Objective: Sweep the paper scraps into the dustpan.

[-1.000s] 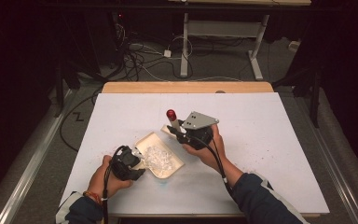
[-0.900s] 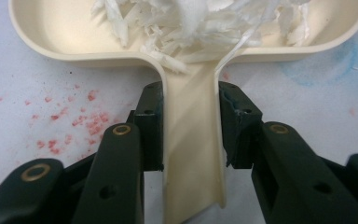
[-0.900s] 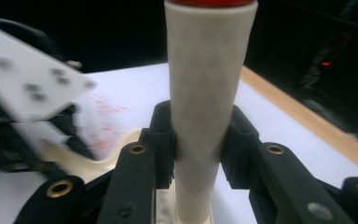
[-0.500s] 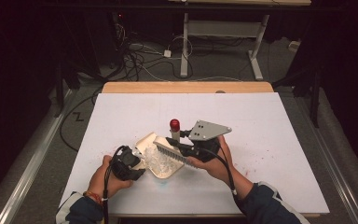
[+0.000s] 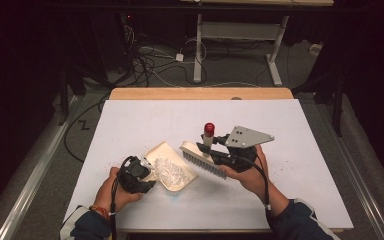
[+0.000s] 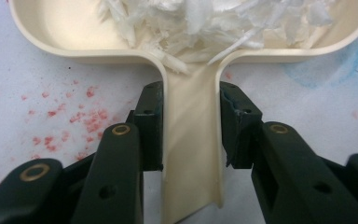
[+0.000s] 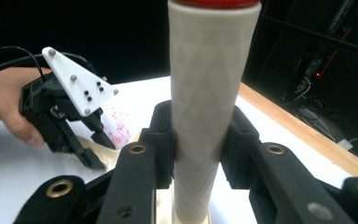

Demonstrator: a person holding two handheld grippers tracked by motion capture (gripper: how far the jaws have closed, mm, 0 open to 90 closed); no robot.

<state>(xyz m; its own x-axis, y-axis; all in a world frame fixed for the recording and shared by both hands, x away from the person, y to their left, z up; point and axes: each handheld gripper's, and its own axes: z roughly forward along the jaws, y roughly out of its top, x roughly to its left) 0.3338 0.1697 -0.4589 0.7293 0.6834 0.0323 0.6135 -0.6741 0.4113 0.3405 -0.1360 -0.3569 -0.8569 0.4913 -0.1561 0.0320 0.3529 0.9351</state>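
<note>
A cream dustpan (image 5: 156, 150) lies on the white table, left of the middle, with a heap of white shreds (image 5: 170, 171) in it. My left gripper (image 5: 142, 175) is shut on the pan's flat handle (image 6: 191, 140), one pad pressed on each side of it (image 6: 191, 126). The shreds (image 6: 205, 23) pile up against the pan's back wall (image 6: 74, 46). A hand brush (image 5: 202, 159) hangs just right of the pan, bristles down. Its cream handle (image 5: 208, 140), capped in red, stands upright. My right gripper (image 5: 215, 146) is shut on that handle (image 7: 205, 93), jaws tight around it (image 7: 198, 140). Beyond it, the left gripper (image 7: 74, 135) points down at the pan.
Red specks (image 6: 88, 121) and a faint blue smear (image 6: 326, 70) mark the white table sheet (image 5: 145, 117). A wooden strip (image 5: 200, 93) runs along the table's far edge. Cables (image 5: 155, 65) and a desk frame (image 5: 240, 35) stand on the dark floor beyond.
My right gripper has carried the brush to the right and upward, from over the dustpan's far side to beside it. The left gripper and the pan have stayed put.
</note>
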